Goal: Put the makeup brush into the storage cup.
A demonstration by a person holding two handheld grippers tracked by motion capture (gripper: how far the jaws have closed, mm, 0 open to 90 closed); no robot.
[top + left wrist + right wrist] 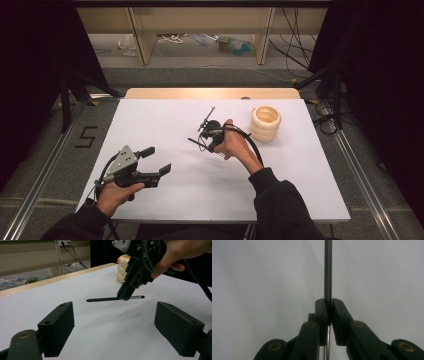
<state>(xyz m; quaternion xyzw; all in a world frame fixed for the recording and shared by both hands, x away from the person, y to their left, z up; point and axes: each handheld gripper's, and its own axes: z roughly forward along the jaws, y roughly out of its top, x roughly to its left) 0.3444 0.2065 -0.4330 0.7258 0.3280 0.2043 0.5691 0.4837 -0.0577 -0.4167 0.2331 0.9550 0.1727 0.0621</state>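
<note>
Right tool point(202, 134): held in the person's right hand point(235, 145) above the middle of the white surface point(165, 120); its jaws are pressed together on a thin dark rod point(327, 270), pinched near its middle. In the left gripper view the rod point(102, 299) is seen lying roughly level, just above the surface, with a metallic tip at one end. Left tool point(152, 162): held in the left hand point(115, 195) at the near left of the surface, well apart from the rod, jaws spread wide with nothing between them. Cream ribbed ring stack point(265, 123): stood upright on the surface beyond the right hand.
</note>
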